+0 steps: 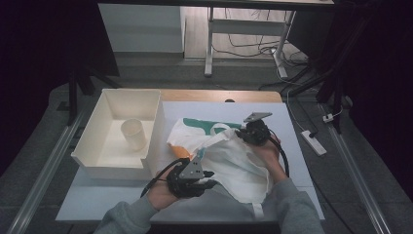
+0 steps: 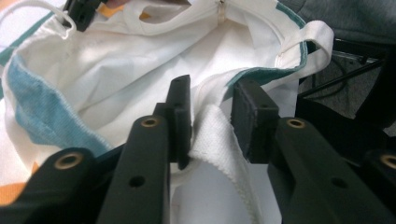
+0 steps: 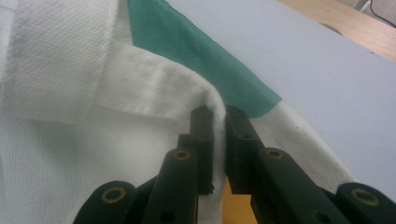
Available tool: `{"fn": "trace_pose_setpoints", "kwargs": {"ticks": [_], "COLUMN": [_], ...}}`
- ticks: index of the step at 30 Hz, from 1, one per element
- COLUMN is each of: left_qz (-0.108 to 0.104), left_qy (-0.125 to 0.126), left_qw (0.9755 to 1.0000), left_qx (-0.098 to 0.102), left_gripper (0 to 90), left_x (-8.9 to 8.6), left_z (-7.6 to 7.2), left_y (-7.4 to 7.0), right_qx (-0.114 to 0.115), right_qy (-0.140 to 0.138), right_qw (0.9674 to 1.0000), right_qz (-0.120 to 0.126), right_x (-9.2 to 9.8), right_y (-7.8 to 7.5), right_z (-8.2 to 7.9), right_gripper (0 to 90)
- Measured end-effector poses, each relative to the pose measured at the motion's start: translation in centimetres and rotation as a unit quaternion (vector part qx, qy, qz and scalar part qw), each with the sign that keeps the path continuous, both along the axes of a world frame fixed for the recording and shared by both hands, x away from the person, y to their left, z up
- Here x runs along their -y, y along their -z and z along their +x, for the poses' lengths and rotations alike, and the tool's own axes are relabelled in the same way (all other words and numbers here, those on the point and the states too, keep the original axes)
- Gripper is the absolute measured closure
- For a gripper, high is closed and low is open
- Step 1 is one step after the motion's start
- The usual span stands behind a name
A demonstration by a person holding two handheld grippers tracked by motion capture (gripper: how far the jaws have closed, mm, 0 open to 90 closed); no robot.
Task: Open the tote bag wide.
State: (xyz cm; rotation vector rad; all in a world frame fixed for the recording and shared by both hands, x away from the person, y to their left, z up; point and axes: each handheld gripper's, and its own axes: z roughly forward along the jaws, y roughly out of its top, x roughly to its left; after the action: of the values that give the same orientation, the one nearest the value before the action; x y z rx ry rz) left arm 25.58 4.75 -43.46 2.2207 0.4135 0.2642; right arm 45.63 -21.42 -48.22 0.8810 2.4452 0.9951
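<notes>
The tote bag (image 1: 229,158) is white cloth with green bands at its mouth and an orange patch at one side, its webbing handles white; it lies crumpled and half open on the near middle of the surface (image 1: 292,141), just right of the tray; the right gripper (image 1: 249,132) has its fingers pressed together on a fold of the bag's white rim beside the green band, at the far edge of the bag; the left gripper (image 1: 200,155) is at the near edge, its fingers standing apart with a strip of white hem loose between them, one finger touching it; the surface is pale grey-blue over a wooden top; a white tray (image 1: 97,163) with a pale cup (image 1: 134,134) lying in it sits at the left; beyond are a grey floor, table legs, cables and a power strip (image 1: 314,142).
</notes>
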Motion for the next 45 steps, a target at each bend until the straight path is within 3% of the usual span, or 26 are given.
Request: {"fn": "trace_pose_setpoints", "kwargs": {"ticks": [3, 7, 11, 15, 20, 27, 32, 40, 45], "left_qz": [-0.003, -0.027, -0.027, -0.016, 0.002, 0.021, 0.040, 0.051, 0.049], "left_qy": [0.000, 0.009, -0.010, -0.052, -0.103, -0.124, -0.127, -0.138, -0.144], "left_qw": [1.0000, 0.9996, 0.9996, 0.9985, 0.9947, 0.9918, 0.9908, 0.9881, 0.9869], "left_qx": [-0.001, -0.006, -0.002, 0.001, -0.009, -0.023, -0.028, -0.046, -0.055], "left_gripper": [63.4, 55.9, 48.4, 42.0, 37.9, 38.3, 45.1, 76.9, 85.5], "left_x": [-0.1, -0.6, -0.7, -0.1, 0.7, 1.8, 2.5, 1.6, 1.2], "left_z": [0.1, -0.1, 0.2, 1.8, 5.0, 7.5, 8.6, 9.5, 9.9], "left_y": [-0.2, -0.8, -1.3, -1.3, -0.9, 0.1, 1.0, 2.1, 2.7], "right_qx": [-0.001, -0.004, 0.000, -0.004, -0.003, -0.005, -0.005, -0.004, -0.006], "right_qy": [0.001, -0.002, -0.008, -0.006, -0.007, -0.009, -0.011, -0.022, -0.035], "right_qw": [1.0000, 1.0000, 1.0000, 1.0000, 1.0000, 0.9999, 0.9998, 0.9994, 0.9988], "right_qz": [0.002, 0.006, 0.000, 0.003, 0.003, 0.010, 0.015, 0.027, 0.034], "right_x": [0.1, 0.2, 0.0, 0.0, 0.0, 0.2, 0.5, 0.8, 1.0], "right_y": [0.0, 0.0, -0.1, -0.1, -0.1, -0.2, -0.5, -1.1, -2.3], "right_z": [0.0, 0.0, -0.1, -0.1, -0.2, -0.2, -0.3, -0.6, -1.3], "right_gripper": [82.4, 82.4, 82.4, 82.4, 82.4, 82.2, 82.2, 81.6, 74.8]}}
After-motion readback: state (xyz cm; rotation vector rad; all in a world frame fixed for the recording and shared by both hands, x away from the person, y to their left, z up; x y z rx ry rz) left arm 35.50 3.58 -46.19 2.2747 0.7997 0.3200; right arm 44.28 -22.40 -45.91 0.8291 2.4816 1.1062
